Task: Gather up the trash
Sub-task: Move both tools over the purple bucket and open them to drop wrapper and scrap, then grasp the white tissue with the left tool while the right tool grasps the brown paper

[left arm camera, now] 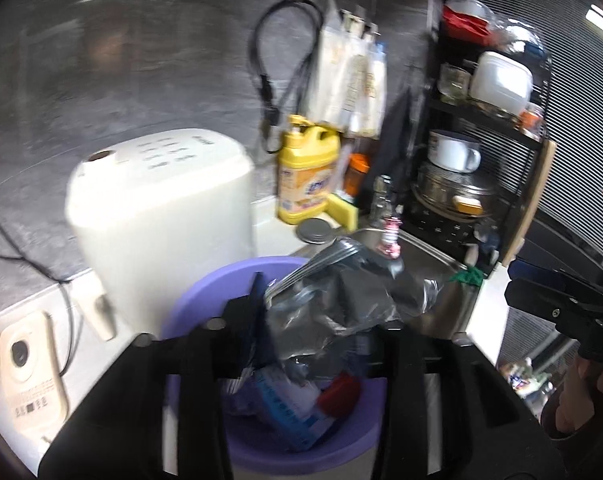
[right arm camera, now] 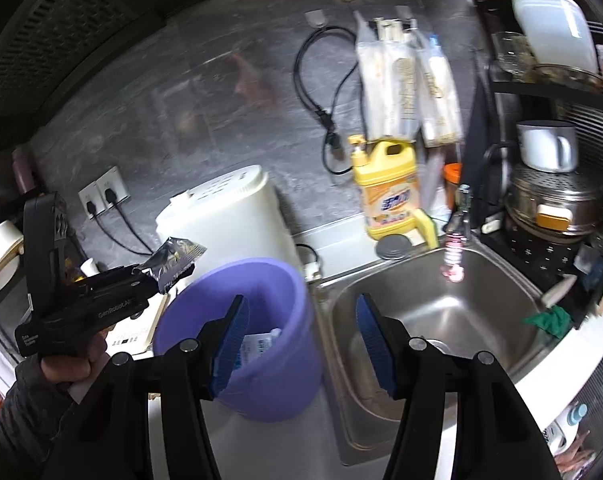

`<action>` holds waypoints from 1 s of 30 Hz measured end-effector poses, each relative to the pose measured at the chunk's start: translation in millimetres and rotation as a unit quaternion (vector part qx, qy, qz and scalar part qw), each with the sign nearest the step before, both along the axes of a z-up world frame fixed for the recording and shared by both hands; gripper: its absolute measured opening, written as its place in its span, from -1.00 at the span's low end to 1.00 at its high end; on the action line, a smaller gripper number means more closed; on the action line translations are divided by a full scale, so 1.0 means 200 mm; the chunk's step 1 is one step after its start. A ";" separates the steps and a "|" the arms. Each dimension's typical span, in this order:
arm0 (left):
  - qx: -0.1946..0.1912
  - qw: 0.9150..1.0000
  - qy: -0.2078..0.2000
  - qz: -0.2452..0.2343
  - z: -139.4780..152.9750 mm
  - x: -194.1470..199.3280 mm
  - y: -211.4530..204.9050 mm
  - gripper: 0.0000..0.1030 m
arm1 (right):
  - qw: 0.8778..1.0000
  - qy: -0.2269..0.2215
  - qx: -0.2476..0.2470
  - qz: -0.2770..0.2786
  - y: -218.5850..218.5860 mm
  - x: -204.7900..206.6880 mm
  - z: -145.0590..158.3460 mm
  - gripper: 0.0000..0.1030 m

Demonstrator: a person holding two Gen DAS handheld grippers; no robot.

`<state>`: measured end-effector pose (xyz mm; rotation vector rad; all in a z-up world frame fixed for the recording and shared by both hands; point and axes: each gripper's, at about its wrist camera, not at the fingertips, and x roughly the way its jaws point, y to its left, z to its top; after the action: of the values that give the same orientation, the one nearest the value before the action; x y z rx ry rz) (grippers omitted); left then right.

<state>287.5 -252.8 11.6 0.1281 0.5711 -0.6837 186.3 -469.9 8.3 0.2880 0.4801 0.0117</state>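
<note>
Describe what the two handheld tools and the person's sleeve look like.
Both tools are black plastic. The right tool has two broad fingers lined with ribbed blue pads and round silver pivot bolts. The left tool carries small white lettering along its body and handle. The sleeve is dark grey and quilted.

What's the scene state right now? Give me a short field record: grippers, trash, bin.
left gripper: at the purple bin, silver wrapper between its fingers; grip unclear
right gripper: open, empty, over the bin's edge by the sink
purple bin: on the counter beside the sink, trash already inside
</note>
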 end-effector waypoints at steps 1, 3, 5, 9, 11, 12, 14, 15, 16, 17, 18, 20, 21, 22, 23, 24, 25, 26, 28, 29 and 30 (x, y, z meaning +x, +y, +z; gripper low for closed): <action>0.002 1.000 -0.005 0.003 0.00 0.00 -0.01 0.48 | 1.000 -0.002 0.001 -0.003 -0.01 -0.01 0.00 0.16; -0.004 1.000 -0.008 0.008 0.00 -0.01 -0.01 0.78 | 1.000 -0.004 0.001 -0.007 -0.03 -0.02 -0.01 0.22; -0.011 1.000 0.001 0.015 -0.01 0.00 0.02 0.89 | 1.000 -0.004 0.001 -0.005 -0.03 -0.03 -0.01 0.26; -0.014 0.999 0.011 0.034 -0.02 0.00 0.12 0.89 | 1.000 -0.002 0.004 0.013 0.01 -0.01 -0.03 0.28; -0.016 0.999 0.009 0.051 -0.02 -0.01 0.19 0.89 | 1.000 -0.001 0.004 0.026 0.05 0.01 -0.03 0.32; -0.018 0.998 0.008 0.059 -0.02 -0.01 0.22 0.89 | 0.999 -0.001 0.004 0.032 0.07 0.02 -0.03 0.34; -0.020 0.997 0.007 0.076 -0.01 -0.02 0.30 0.89 | 0.999 -0.002 0.005 0.045 0.11 0.04 -0.04 0.39; -0.018 0.996 0.005 0.085 -0.01 -0.03 0.34 0.89 | 0.998 -0.003 0.005 0.055 0.14 0.05 -0.03 0.45; -0.014 0.995 0.003 0.097 -0.01 -0.03 0.38 0.89 | 0.998 -0.005 0.005 0.063 0.17 0.06 -0.03 0.52; -0.013 0.994 0.002 0.105 -0.01 -0.04 0.42 0.89 | 0.998 -0.007 0.004 0.069 0.20 0.07 -0.03 0.54; -0.013 0.993 0.002 0.115 -0.01 -0.05 0.46 0.89 | 0.997 -0.008 0.003 0.081 0.24 0.09 -0.03 0.57; -0.013 0.991 0.003 0.136 -0.01 -0.07 0.55 0.89 | 0.995 -0.007 0.003 0.101 0.31 0.11 -0.03 0.60; -0.013 0.989 0.003 0.147 -0.02 -0.08 0.60 0.89 | 0.993 -0.008 0.001 0.115 0.36 0.13 -0.03 0.63; -0.013 0.987 0.004 0.160 -0.02 -0.08 0.65 0.89 | 0.992 -0.009 -0.002 0.125 0.40 0.14 -0.03 0.68; -0.013 0.986 0.004 0.168 -0.02 -0.09 0.69 0.89 | 0.991 -0.009 -0.006 0.133 0.43 0.15 -0.03 0.71; -0.015 0.983 0.007 0.181 -0.03 -0.10 0.74 0.89 | 0.989 -0.010 -0.010 0.144 0.48 0.16 -0.03 0.75; -0.018 0.982 0.008 0.188 -0.03 -0.11 0.78 0.89 | 0.988 -0.010 -0.012 0.156 0.52 0.17 -0.03 0.78; -0.021 0.980 0.009 0.198 -0.04 -0.12 0.83 0.89 | 0.986 -0.010 -0.013 0.167 0.57 0.18 -0.04 0.79; -0.024 0.976 0.013 0.216 -0.05 -0.14 0.92 0.89 | 0.983 -0.008 -0.017 0.183 0.64 0.19 -0.04 0.83; -0.023 0.974 0.014 0.224 -0.06 -0.15 0.96 0.89 | 0.982 -0.007 -0.019 0.190 0.67 0.20 -0.04 0.84; -0.022 0.972 0.016 0.233 -0.07 -0.16 1.00 0.89 | 0.980 -0.006 -0.023 0.199 0.73 0.21 -0.04 0.85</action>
<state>254.7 -53.1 -1.5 -0.0594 0.5891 -0.2410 228.8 -324.9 0.5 0.1430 0.5185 0.3925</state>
